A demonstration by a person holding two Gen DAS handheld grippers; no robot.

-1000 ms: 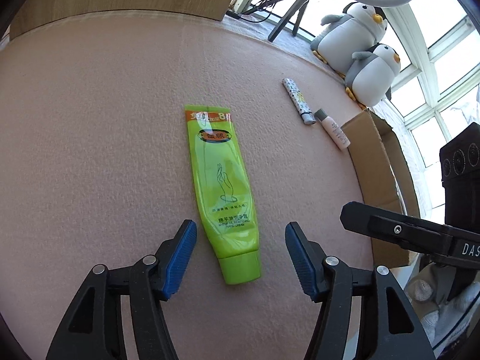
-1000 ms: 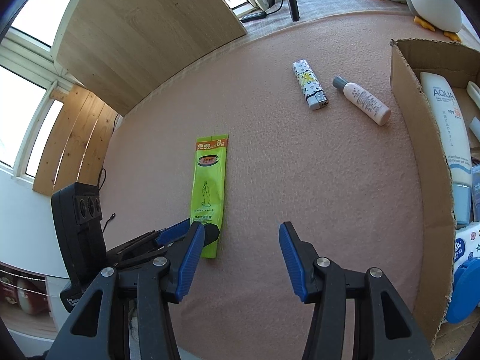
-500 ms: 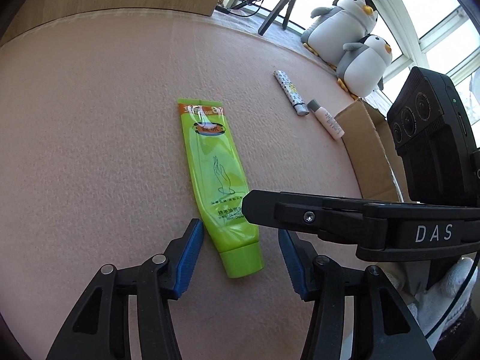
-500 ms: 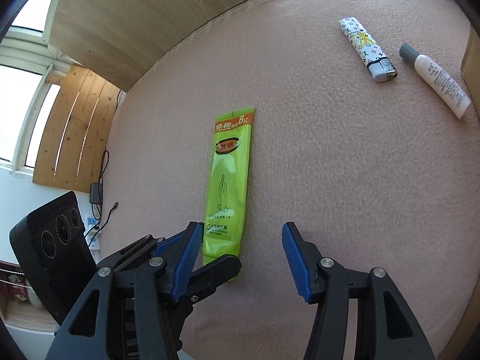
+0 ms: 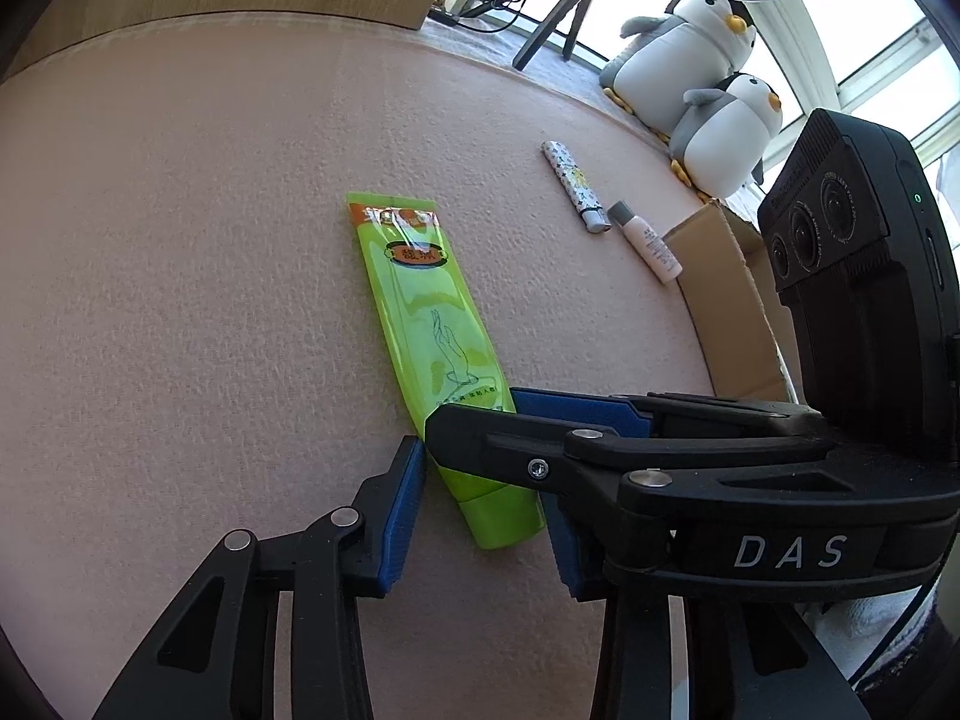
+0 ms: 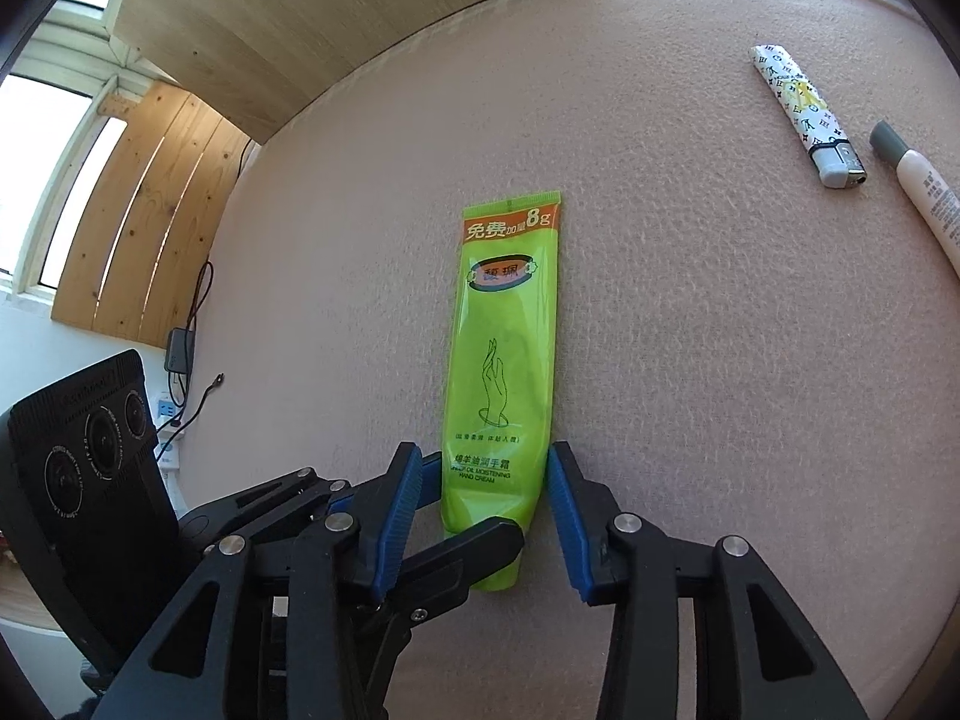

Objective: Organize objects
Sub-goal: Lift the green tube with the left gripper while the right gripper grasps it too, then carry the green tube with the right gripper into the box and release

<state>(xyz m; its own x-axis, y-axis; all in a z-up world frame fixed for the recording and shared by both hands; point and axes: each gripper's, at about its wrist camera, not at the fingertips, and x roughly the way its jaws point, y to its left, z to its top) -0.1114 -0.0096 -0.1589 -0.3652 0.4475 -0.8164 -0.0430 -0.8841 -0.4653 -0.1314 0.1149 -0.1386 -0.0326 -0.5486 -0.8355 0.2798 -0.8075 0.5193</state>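
A green hand cream tube (image 5: 432,324) lies flat on the pink felt table (image 5: 180,240), cap end toward me; it also shows in the right wrist view (image 6: 504,372). My left gripper (image 5: 480,510) is open, its blue pads on either side of the cap end. My right gripper (image 6: 480,510) is open too, its pads straddling the tube's lower body, the right pad touching its edge. Each gripper crosses the other's view. A patterned lighter (image 6: 804,114) and a small white bottle (image 6: 924,204) lie further right.
An open cardboard box (image 5: 732,312) stands at the table's right edge. Two plush penguins (image 5: 708,96) sit behind it by the window, with a tripod beside them. A wooden board (image 6: 336,18) leans along the far edge.
Both grippers have moved in on the green tube and narrowed around it. The right gripper came across from the right and now overlaps the left one at the cap end.
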